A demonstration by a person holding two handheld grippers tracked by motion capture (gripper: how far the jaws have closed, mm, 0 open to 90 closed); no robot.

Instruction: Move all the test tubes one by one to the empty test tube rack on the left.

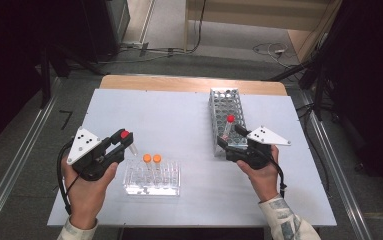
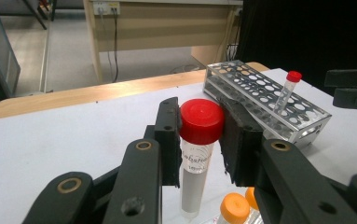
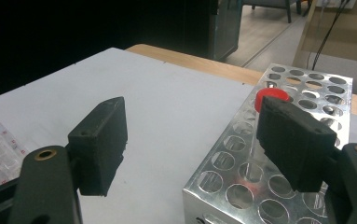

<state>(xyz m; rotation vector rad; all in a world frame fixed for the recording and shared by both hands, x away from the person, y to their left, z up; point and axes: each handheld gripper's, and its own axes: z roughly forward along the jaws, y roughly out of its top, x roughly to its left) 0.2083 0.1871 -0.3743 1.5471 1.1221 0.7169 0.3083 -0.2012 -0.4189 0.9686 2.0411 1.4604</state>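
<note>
While left claw (image 2: 199,140) clamps red-cap tube (image 2: 197,154), tip cut off, right claw (image 3: 199,140) gapes

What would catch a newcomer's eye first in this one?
Probably the red-capped tube clamped upright in the left gripper, held above the table beside the clear rack with two orange-capped tubes. Next, a second red-capped tube leaning in the metal rack on the right, where the right gripper sits open at the rack's near end.

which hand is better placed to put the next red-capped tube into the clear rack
Left. The left gripper already clamps a red-capped tube right beside the clear rack. The right gripper is open by the metal rack.
</note>
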